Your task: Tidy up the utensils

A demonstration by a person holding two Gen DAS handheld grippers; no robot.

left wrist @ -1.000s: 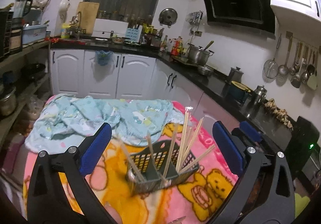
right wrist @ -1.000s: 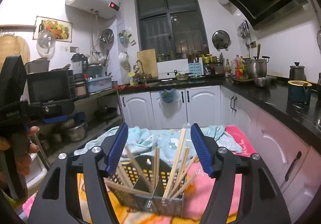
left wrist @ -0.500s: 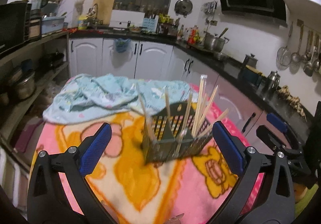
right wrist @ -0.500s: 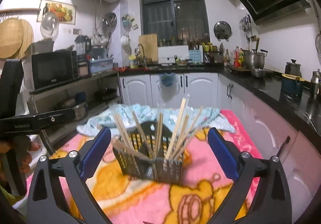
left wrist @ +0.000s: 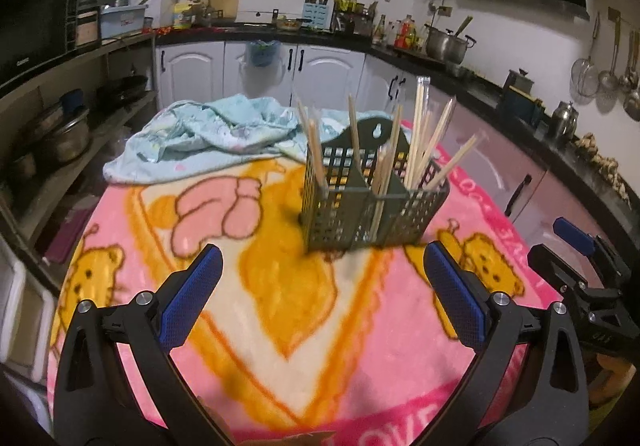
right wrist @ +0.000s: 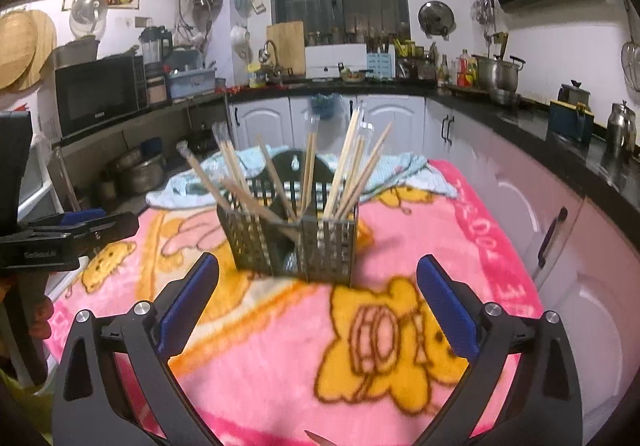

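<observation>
A dark perforated utensil caddy stands upright on the pink cartoon blanket, with several wooden chopsticks leaning out of its compartments. My left gripper is open and empty, its blue pads wide apart on the near side of the caddy. My right gripper is also open and empty, short of the caddy. In the left wrist view the right gripper shows at the right edge; in the right wrist view the left gripper shows at the left edge.
A crumpled light blue cloth lies on the blanket behind the caddy. White cabinets and a black counter with pots run behind and to the right. Open shelves with pans stand at the left.
Both grippers have drawn back and dropped lower, so the caddy now stands beyond the fingertips. The right gripper's jaws have spread wide from around the caddy. The caddy rests on the blanket.
</observation>
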